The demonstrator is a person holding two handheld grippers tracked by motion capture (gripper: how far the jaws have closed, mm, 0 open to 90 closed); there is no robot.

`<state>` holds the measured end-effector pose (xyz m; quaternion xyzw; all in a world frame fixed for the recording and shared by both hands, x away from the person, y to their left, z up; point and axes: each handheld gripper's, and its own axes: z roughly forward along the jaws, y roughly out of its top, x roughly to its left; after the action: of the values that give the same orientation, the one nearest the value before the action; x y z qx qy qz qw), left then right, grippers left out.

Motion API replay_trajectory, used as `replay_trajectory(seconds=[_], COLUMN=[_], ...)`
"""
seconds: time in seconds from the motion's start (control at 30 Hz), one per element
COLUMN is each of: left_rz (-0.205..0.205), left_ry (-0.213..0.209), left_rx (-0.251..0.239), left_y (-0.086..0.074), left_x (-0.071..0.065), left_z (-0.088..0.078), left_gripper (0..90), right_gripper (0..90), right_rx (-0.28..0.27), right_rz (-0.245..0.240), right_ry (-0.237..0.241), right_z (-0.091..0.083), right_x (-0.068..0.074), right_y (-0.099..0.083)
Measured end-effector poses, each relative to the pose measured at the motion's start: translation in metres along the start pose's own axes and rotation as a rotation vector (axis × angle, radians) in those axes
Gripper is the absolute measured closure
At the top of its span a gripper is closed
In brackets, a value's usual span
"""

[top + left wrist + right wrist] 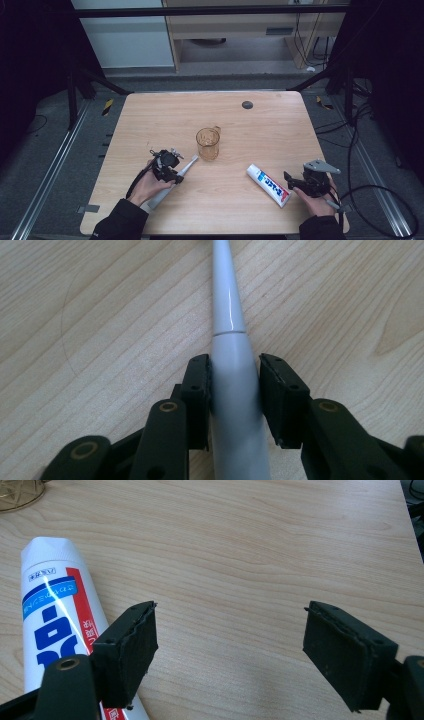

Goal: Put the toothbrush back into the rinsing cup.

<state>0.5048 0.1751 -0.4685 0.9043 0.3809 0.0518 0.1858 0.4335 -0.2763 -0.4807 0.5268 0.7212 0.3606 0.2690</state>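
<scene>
Left fingers (234, 390) pinching toothbrush (235, 385) handle | right fingers (230, 650) spread beside toothpaste (55, 615)

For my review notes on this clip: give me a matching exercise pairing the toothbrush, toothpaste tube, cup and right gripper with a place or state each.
Things:
1. toothbrush
2. toothpaste tube
3. cup
4. right gripper

Places or states:
A. amber and see-through, standing near the table's middle
B. jaws wide apart over bare wood
C. lying between the left gripper's jaws
D. lying flat, white with blue and red print

Pairs: 1-C, 2-D, 3-A, 4-B
</scene>
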Motion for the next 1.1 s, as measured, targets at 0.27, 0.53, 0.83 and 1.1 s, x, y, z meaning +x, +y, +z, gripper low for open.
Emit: replay_trajectory(seconds=[0.27, 0.53, 0.83, 1.1], left_rz=[-0.008, -0.014, -0.020, -0.014], left_ry=[-0.012, -0.024, -0.016, 0.002], left_rx=[-0.001, -0.007, -0.071, -0.132], left_y=[0.000, -0.001, -0.002, -0.003], left_x=[0.002, 0.003, 0.004, 0.003], left_z=[0.000, -0.004, -0.023, -0.041], left_gripper=[67.1, 67.4, 67.5, 67.6], right_gripper=[21.7, 21.8, 21.8, 21.8], right_rx=[0.004, 0.004, 0.006, 0.004], right_rz=[0.001, 0.005, 0.004, 0.000], right_ry=[0.002, 0.004, 0.004, 0.000], right_z=[0.000, 0.000, 0.000, 0.000], right_x=[0.000, 0.000, 0.000, 0.000], right_y=[0.000, 0.000, 0.000, -0.001])
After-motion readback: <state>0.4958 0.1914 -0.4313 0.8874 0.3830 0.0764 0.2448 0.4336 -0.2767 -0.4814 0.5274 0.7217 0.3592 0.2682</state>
